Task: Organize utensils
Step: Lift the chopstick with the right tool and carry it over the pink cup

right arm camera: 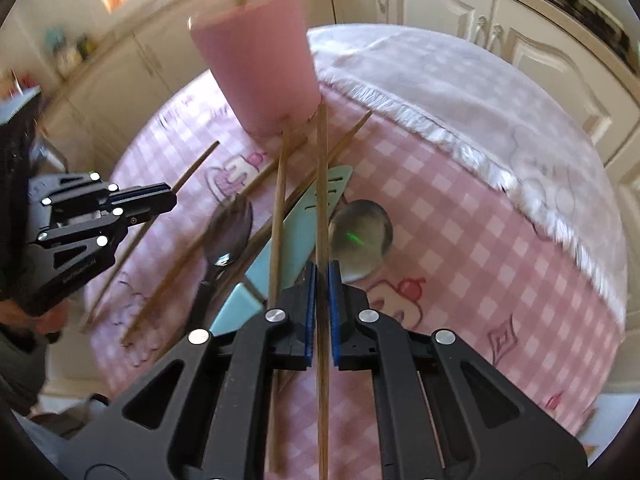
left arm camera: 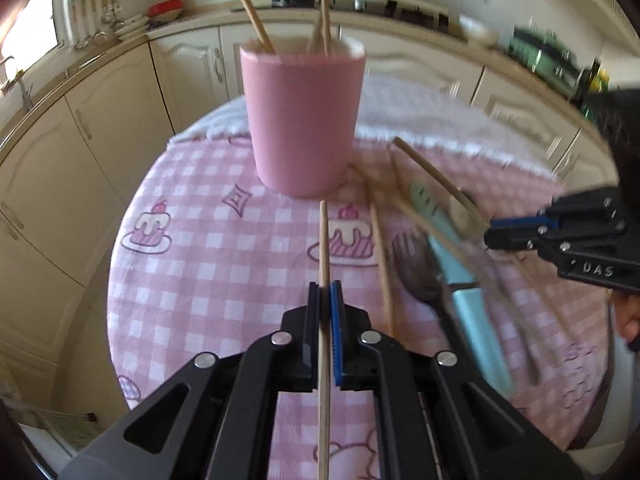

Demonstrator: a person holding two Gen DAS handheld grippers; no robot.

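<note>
Chopsticks: one is clamped in each set of tongs. The left chopstick (left arm camera: 324, 264) runs between the pads of the left tongs (left arm camera: 325, 300), its far tip pointing toward the base of the pink cup (left arm camera: 304, 120). The right chopstick (right arm camera: 322, 200) sits likewise between the pads of the right tongs (right arm camera: 322, 280), its tip close to the cup's foot. Both tongs are pinched together on the wood, well back from the tip.

Handling, as a judgement: thin wooden sticks, light and stiff, smooth and round, so they may roll or pivot between the pads. A hold near mid-length looks sensible for tipping one upright into the cup; a hold far toward one end would let the long free part swing.

The cup stands upright on the counter, which is covered by a pink checked cloth (left arm camera: 200, 280), and already holds several chopsticks leaning against its rim. It seems light; a stick pushed against the rim could tip it.

Loose pile beside the cup: more chopsticks (right arm camera: 192, 256) crossing one another, a dark fork (right arm camera: 226, 232), a metal spoon (right arm camera: 362, 236) and a pale blue-handled utensil (right arm camera: 288, 236). Several overlap, so lifting one stick may drag its neighbours. The metal pieces will be heavier and more slippery.

Part of the person's hand shows behind each set of tongs in the opposite view. Kitchen cabinets (left arm camera: 120, 120) lie beyond.
</note>
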